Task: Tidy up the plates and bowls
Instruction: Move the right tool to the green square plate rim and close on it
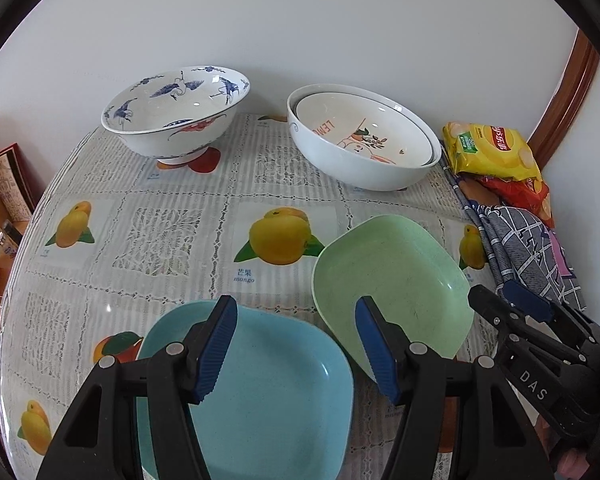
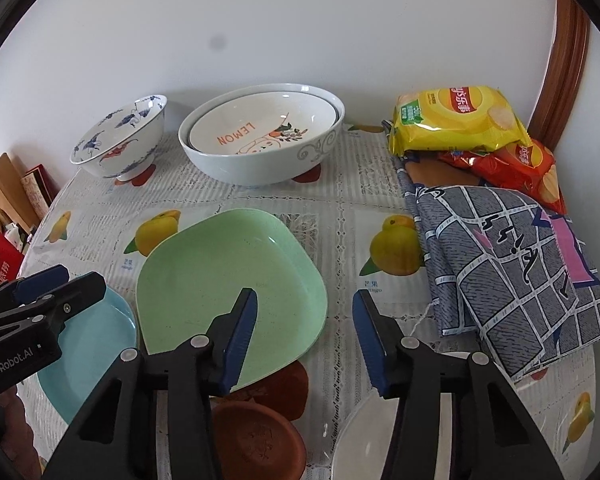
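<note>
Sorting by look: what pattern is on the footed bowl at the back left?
Blue cranes with red accents on white; clearest in the left wrist view.

I count: three bowls – crane bowl (image 2: 120, 140), white bowl (image 2: 260, 160) holding lemon bowl (image 2: 260, 128); two plates – green plate (image 2: 228, 280), blue plate (image 1: 268, 400); two snack bags – yellow bag (image 2: 456, 120), red bag (image 2: 520, 168); one brown saucer (image 2: 260, 440); one cloth (image 2: 508, 264).

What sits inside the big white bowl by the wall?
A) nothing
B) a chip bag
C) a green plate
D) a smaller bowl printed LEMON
D: a smaller bowl printed LEMON is nested inside the big white bowl.
</note>
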Tool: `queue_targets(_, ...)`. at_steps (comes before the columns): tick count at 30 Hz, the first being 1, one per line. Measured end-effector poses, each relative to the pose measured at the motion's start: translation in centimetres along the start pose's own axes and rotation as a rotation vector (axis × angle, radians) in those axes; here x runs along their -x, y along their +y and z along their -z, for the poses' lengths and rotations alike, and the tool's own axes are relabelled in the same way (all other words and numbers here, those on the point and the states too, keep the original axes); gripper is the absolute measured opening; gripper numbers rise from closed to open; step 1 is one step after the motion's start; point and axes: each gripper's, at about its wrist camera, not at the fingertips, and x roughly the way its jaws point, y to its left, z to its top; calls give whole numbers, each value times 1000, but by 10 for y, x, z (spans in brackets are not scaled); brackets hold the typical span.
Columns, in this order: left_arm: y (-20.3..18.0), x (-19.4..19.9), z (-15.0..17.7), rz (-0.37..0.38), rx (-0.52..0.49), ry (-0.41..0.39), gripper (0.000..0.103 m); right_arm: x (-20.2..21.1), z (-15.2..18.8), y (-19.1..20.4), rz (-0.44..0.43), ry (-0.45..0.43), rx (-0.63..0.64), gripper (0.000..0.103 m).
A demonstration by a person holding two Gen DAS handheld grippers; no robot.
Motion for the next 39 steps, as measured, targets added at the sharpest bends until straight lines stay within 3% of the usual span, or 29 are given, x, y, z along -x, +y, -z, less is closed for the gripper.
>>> queue_targets(19, -14, -53, -14, 10, 11, 68, 50, -40, -10, 0, 9, 70, 6, 40)
queue_targets(26, -16, -65, -15, 1, 7, 83, 39, -50, -11, -1, 21, 99, 2, 36)
queue_targets(32, -15, -74, -14, 15, 17, 89, 31, -60, -11, -1, 29, 146, -8, 19)
queue_targets(36, -15, -76, -14, 15, 10, 96, 15, -60, -10, -1, 47, 139, -8, 8)
queue_targets(39, -13, -75, -13, 13, 7, 82, 11, -55, -9, -3, 52, 107, -14, 7)
